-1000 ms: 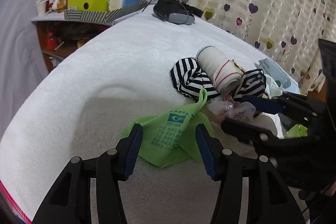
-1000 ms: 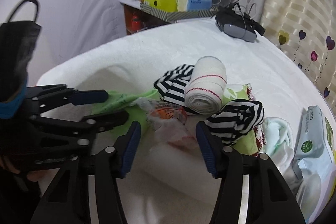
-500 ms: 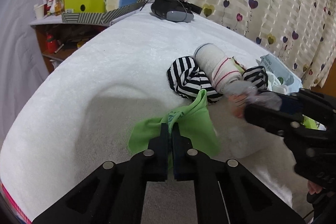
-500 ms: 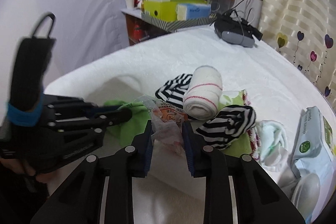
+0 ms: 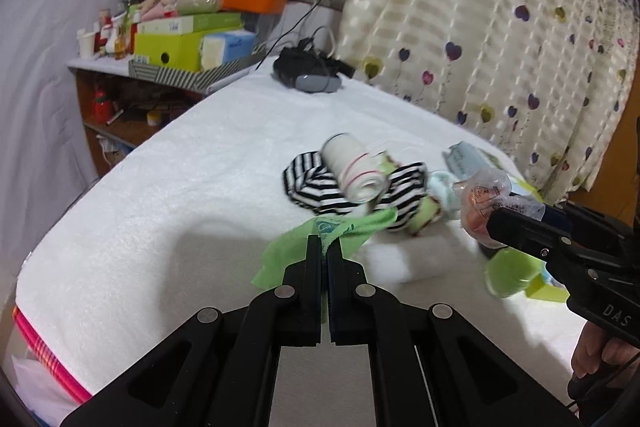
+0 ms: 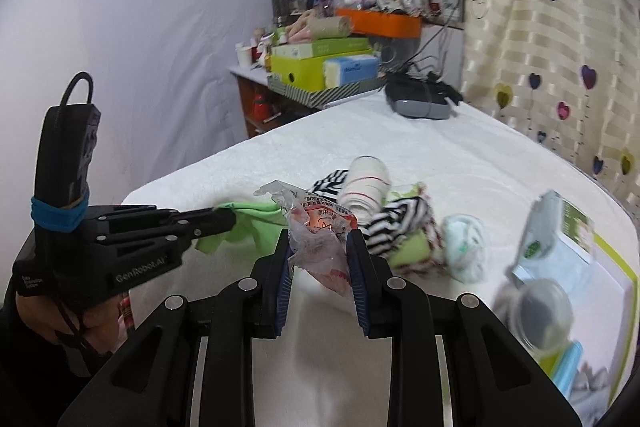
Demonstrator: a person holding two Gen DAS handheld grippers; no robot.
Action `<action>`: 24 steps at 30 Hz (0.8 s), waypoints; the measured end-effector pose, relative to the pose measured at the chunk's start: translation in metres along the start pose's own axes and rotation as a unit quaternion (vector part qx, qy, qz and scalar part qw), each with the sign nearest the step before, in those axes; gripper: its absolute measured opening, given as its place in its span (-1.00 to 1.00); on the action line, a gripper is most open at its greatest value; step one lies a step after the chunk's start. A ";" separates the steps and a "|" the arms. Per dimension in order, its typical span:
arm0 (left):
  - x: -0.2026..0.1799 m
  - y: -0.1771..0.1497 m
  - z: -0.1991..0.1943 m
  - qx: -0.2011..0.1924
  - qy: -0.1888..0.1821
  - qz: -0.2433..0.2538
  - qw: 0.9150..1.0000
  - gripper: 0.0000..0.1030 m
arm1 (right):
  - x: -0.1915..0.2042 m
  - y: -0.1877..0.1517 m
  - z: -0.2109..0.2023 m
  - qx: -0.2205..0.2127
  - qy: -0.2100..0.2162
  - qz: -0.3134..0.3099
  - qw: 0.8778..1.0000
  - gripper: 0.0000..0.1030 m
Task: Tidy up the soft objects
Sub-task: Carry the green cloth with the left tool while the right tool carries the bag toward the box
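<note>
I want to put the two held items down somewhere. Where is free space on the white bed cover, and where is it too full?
Free: the wide white cover left of the striped cloth, and the stretch between that pile and the black headset. Crowded: around the rolled bandage, and rightward to the wipes pack and clear jar.

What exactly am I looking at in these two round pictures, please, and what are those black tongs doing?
No robot here: a person carries a hand-held gripper in each hand, each with a fisheye camera looking along its fingers. The left hand-held gripper has closed on a green cloth. The right hand-held gripper is clamped on a crinkly plastic packet. Each picture also shows the other tool from the side. On the white towel-covered surface lie a striped garment, a rolled white cloth and a wet-wipes pack.
</note>
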State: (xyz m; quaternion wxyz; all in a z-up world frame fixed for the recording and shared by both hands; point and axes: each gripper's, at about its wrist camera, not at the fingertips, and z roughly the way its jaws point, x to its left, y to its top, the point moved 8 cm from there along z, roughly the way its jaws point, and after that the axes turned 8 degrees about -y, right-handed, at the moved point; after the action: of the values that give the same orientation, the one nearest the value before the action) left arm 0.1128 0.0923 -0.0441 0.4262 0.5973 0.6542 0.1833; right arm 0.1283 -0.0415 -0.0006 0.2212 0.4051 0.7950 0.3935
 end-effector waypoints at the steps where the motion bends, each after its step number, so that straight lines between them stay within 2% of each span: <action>1: -0.005 0.001 -0.003 -0.003 -0.004 0.003 1.000 -0.95 | -0.004 -0.001 -0.007 -0.004 -0.005 0.004 1.000 -0.47; 13: -0.079 0.006 -0.029 -0.024 -0.058 0.048 0.997 -0.95 | -0.046 -0.019 -0.065 -0.036 -0.049 0.049 0.997 -0.47; 24: -0.157 0.012 -0.019 -0.012 -0.117 0.096 0.988 -0.95 | -0.091 -0.034 -0.102 -0.055 -0.102 0.082 0.990 -0.47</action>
State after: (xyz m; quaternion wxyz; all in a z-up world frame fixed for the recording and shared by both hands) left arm 0.0934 -0.0471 0.0283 0.4875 0.6693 0.5374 0.1601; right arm 0.0966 -0.1739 0.0352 0.2897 0.4943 0.7093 0.4107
